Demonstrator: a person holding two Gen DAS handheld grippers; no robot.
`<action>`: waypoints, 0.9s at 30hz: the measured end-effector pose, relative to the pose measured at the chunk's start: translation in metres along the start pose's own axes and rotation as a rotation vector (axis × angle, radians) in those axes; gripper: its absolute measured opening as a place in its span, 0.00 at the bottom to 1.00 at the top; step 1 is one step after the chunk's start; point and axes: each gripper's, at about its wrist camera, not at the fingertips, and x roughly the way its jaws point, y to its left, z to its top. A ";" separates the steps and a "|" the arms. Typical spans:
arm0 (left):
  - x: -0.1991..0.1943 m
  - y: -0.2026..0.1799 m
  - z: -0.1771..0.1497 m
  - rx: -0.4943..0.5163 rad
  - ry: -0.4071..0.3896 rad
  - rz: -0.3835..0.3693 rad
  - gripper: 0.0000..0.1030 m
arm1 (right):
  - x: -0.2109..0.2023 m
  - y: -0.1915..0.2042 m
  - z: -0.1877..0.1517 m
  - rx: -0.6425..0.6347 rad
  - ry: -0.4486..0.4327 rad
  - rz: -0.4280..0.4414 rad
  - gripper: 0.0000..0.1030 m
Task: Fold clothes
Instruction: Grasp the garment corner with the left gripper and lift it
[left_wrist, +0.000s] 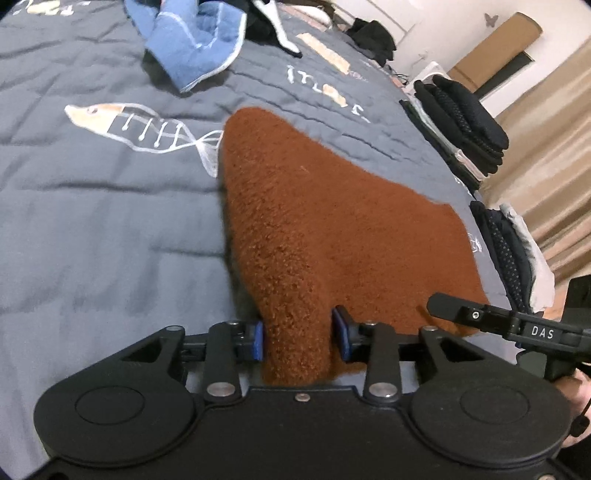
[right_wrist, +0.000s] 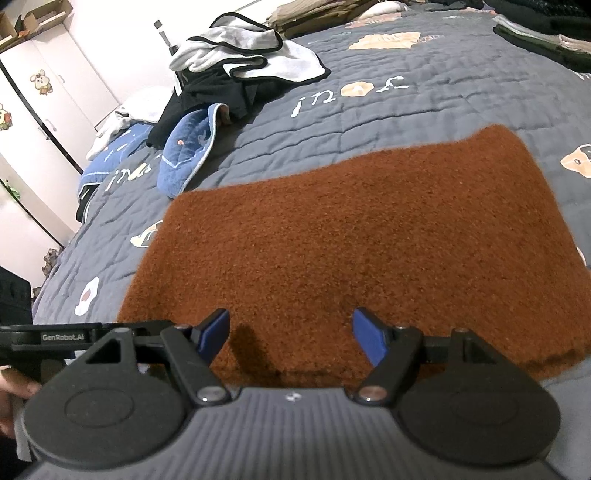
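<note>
A rust-brown fuzzy garment (left_wrist: 317, 229) lies on a bed covered by a grey quilted bedspread (left_wrist: 92, 221) printed with a fish skeleton and white lettering. In the left wrist view the garment fills the centre of the frame, and a raised ridge of it runs down to the bottom centre, where it sits between the blue pads of the left claw (left_wrist: 300, 338); the pads press against both sides of that ridge, so the left claw is clenched on the garment. At the right edge of that view the black tip of the other tool reaches in over the garment's lower right corner. A blue denim piece (left_wrist: 195, 40) lies crumpled at the upper left, and stacks of folded dark clothes (left_wrist: 465, 125) line the bed's edge at the right. In the right wrist view the garment (right_wrist: 354, 251) spreads flat and wide across the middle of the frame, its near edge at the bottom. The right claw (right_wrist: 291, 338) hangs over that near edge with its blue pads spread wide apart and nothing pinched between them: released. At the upper left of this view lie the denim piece (right_wrist: 188, 155) and a heap of white and black clothes (right_wrist: 240, 62); a white wardrobe (right_wrist: 48, 96) with cartoon stickers stands beyond the bed.
</note>
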 end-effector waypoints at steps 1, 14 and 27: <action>-0.002 -0.003 0.000 0.016 -0.013 -0.007 0.25 | -0.001 -0.001 0.000 0.003 0.000 0.001 0.71; -0.003 -0.057 -0.011 0.255 -0.112 -0.048 0.23 | -0.019 -0.022 0.014 0.182 -0.033 0.254 0.71; 0.008 -0.093 -0.030 0.471 -0.134 0.054 0.24 | -0.021 0.039 0.034 -0.028 -0.011 0.308 0.71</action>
